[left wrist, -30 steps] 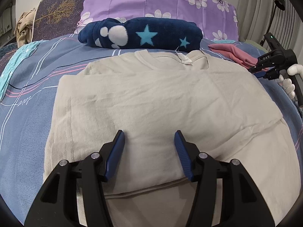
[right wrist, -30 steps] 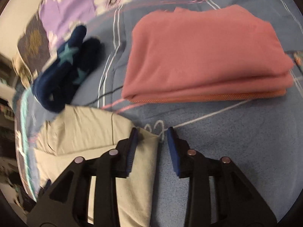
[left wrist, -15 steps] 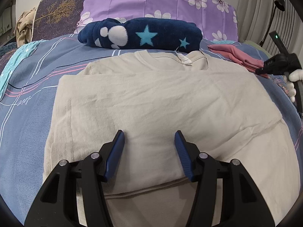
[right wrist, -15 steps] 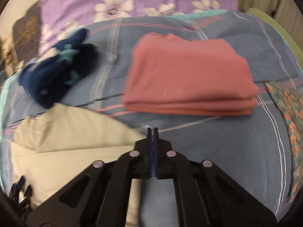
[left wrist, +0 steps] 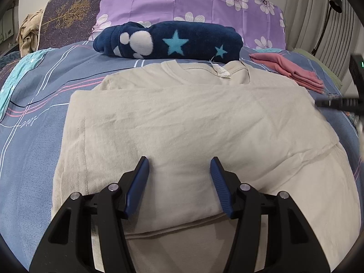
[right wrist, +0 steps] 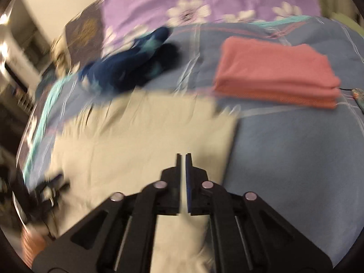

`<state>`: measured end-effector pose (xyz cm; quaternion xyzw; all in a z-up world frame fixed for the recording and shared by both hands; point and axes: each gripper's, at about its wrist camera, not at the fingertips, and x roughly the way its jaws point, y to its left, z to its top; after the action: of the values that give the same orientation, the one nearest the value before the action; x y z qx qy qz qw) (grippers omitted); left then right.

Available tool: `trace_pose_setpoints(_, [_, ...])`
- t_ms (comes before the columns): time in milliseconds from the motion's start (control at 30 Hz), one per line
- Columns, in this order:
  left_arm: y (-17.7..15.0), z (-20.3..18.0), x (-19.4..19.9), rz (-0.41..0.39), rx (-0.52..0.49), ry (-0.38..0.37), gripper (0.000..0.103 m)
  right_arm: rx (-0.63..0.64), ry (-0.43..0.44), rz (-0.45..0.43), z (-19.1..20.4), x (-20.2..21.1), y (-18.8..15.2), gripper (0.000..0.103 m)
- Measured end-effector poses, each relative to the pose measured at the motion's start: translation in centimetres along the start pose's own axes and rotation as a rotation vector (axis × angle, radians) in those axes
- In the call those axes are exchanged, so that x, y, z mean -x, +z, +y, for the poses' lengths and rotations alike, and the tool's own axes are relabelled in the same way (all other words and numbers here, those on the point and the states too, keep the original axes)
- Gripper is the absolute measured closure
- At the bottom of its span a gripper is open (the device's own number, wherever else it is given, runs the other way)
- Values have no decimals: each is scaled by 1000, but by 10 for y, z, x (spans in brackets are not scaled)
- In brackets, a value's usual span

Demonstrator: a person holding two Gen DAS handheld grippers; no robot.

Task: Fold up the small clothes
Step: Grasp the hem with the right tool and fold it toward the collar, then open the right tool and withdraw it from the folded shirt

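Note:
A beige T-shirt [left wrist: 182, 118] lies flat on the blue bedspread [left wrist: 34, 136], neck toward the pillows, with its sides folded in. My left gripper [left wrist: 179, 161] hovers open over the shirt's lower middle, and there is nothing between its fingers. In the blurred right wrist view, the right gripper [right wrist: 183, 155] is above the shirt [right wrist: 136, 136] near its right edge. Its jaws are starting to part, with only a thin slit between them and no cloth in it. From the left wrist view the right gripper [left wrist: 336, 104] shows as a dark blur at the right edge.
A folded pink garment [left wrist: 293, 68] [right wrist: 273, 72] lies on the bed right of the shirt's neck. A rolled navy blanket with stars [left wrist: 173, 41] [right wrist: 127, 68] rests behind the shirt against a purple flowered pillow [left wrist: 193, 2].
The right gripper shut at the shirt's right corner, then swung over the shirt without lifting cloth. In the left view it slid toward the right edge. The left gripper stayed still.

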<state>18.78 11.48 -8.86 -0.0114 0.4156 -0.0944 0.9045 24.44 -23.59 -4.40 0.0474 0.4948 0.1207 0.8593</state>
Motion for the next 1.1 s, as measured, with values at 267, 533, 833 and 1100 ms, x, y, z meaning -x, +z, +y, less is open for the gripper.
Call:
trace_pose_setpoints(267, [0, 1, 0, -2, 6, -7, 45, 92, -89, -125, 18, 26, -58, 96])
trace_pose_setpoints(533, [-6, 21, 33, -52, 121, -96, 44, 73, -69, -127, 4, 35, -105, 93])
trace_pose_setpoints(833, [-88, 71, 110, -9, 108, -42, 34, -37, 70, -126, -17, 70, -158, 84])
trace_pose_setpoints(1100, [-150, 57, 143, 39, 22, -162, 34, -80, 151, -114, -18, 97, -207, 79])
